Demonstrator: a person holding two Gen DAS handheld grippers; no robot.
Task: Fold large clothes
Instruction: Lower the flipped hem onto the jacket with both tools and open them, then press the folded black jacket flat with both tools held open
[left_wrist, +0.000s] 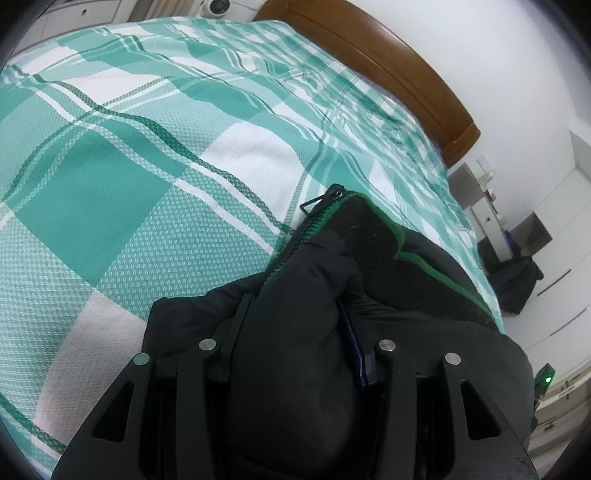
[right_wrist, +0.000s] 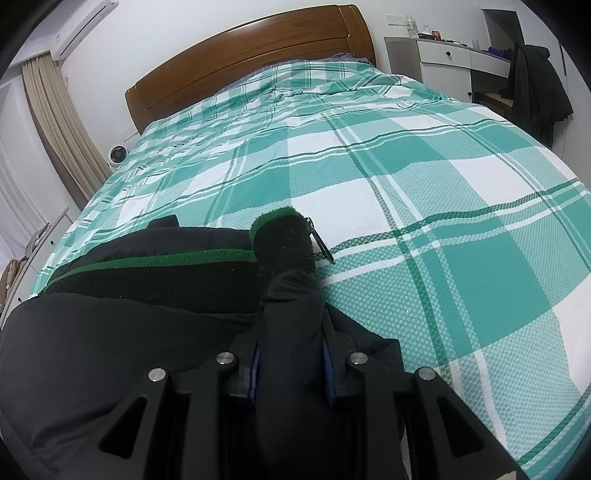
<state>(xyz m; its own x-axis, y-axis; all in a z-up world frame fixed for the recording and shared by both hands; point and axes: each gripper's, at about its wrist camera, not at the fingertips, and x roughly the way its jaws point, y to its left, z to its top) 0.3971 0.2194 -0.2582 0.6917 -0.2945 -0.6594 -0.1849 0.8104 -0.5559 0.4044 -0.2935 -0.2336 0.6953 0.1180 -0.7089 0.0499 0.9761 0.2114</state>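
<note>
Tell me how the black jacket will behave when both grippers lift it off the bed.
The black jacket will probably sag between the grips: it bunches softly in the left gripper and right gripper. Its puffy bulk suggests light weight. The zipper pull will likely dangle loose.

A jacket (left_wrist: 369, 258) lies on the bedspread (left_wrist: 147, 166) at the near end of the bed, its collar edge toward the headboard (right_wrist: 251, 55) at the far end. The left gripper (left_wrist: 295, 332) and the right gripper (right_wrist: 291, 332) each have a fold of it bunched between their fingers — the zipper pull (right_wrist: 321, 243) rests on the spread just beside the collar. A desk (right_wrist: 461, 59) stands right of the bed (right wrist view), a curtain (right_wrist: 59, 122) left.
</note>
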